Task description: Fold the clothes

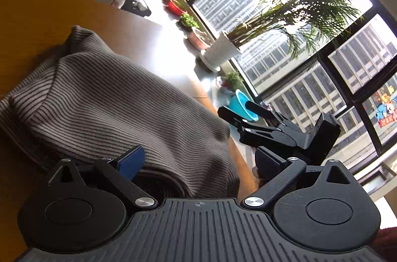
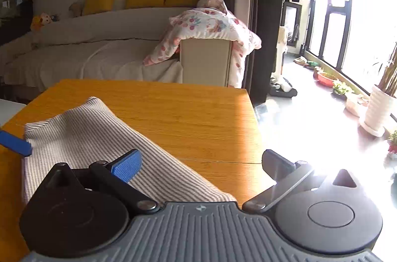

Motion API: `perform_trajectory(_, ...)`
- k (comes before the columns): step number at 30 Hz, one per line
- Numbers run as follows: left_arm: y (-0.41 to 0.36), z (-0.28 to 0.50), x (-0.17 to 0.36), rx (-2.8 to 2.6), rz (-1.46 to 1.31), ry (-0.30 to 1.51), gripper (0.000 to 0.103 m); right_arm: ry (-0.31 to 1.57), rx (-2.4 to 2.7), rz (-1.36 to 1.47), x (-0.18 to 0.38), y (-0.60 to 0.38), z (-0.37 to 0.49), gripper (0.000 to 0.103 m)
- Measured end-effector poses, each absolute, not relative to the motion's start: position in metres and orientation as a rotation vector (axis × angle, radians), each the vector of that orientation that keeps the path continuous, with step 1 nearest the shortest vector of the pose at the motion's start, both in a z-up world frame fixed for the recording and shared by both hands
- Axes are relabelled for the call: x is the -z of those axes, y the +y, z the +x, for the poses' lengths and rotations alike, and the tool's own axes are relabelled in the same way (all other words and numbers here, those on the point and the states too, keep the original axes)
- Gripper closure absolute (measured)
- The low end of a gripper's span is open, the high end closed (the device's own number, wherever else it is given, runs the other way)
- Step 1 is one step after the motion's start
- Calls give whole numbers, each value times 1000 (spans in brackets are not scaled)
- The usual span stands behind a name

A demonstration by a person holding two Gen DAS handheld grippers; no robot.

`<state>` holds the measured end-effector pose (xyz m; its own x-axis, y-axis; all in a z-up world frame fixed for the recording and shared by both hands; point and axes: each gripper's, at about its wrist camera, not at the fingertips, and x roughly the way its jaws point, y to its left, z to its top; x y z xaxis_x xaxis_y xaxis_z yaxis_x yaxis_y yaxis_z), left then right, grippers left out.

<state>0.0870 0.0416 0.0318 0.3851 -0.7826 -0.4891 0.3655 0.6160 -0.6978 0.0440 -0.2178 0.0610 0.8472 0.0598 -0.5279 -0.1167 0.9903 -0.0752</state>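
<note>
Striped brown-grey knit garment [image 2: 99,153] lies bunched on the wooden table [image 2: 188,118], toward its left and near edges; far right corner of the table bare wood. Folded roll of the cloth sits at the near edge, seen in the left wrist view [image 1: 119,103].

Left gripper [image 1: 198,160]: jaws spread wide, nothing between them; its blue-padded finger [image 1: 131,160] over the rolled cloth edge, contact unclear. Its blue pad also shows at the garment's left edge [image 2: 15,143].

Right gripper [image 2: 201,162]: jaws wide apart, holding nothing; blue-padded finger [image 2: 126,166] above the cloth, other finger over bare table near the right edge. It also shows past the table's right edge in the left wrist view [image 1: 239,113].

Containers: white ribbed pot [image 1: 220,51] holds a palm plant [image 1: 305,11]; red pot [image 1: 173,6] with greenery; low pot [image 1: 189,21] with green leaves; turquoise basin [image 1: 242,105] on the floor, contents not visible. All along the window. Sofa [image 2: 99,51] beyond the far edge, floral quilt [image 2: 211,26] draped over its arm.
</note>
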Motion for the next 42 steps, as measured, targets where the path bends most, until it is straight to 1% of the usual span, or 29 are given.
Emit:
perform_trajectory(3,35,96,-12,739,-521,959,4,575,-30,-167,-42,-217,51,0)
perform_trajectory(7,43,126,1,701,-576,959,6,602,42,-241,-19,-214,57,0)
perform_trajectory(15,55,170,-5,579,-474,861,7,626,-131,-209,-23,-178,24,0)
perform_trajectory(19,66,167,-14,524,-458,849,7,626,-257,-212,-32,-158,13,0)
perform_trajectory(21,69,153,-23,502,-389,822,6,616,-312,-210,-40,-153,11,0)
perform_trajectory(24,66,123,-34,404,-159,767,5,574,-316,-176,-54,-155,13,0)
perform_trajectory(27,67,105,-30,312,41,769,5,534,-314,-137,-66,-154,16,0)
perform_trajectory(29,72,95,-23,295,85,786,5,538,-335,-143,-64,-144,19,0)
perform_trajectory(31,80,88,-22,292,89,789,3,553,-335,-217,-48,-129,17,0)
perform_trajectory(34,87,84,-26,293,96,786,3,567,-323,-333,-24,-108,13,0)
perform_trajectory(37,87,74,-31,312,87,771,4,563,-324,-339,-24,-111,7,0)
perform_trajectory(42,87,68,-56,495,-165,673,4,592,-325,-264,-22,-121,6,0)
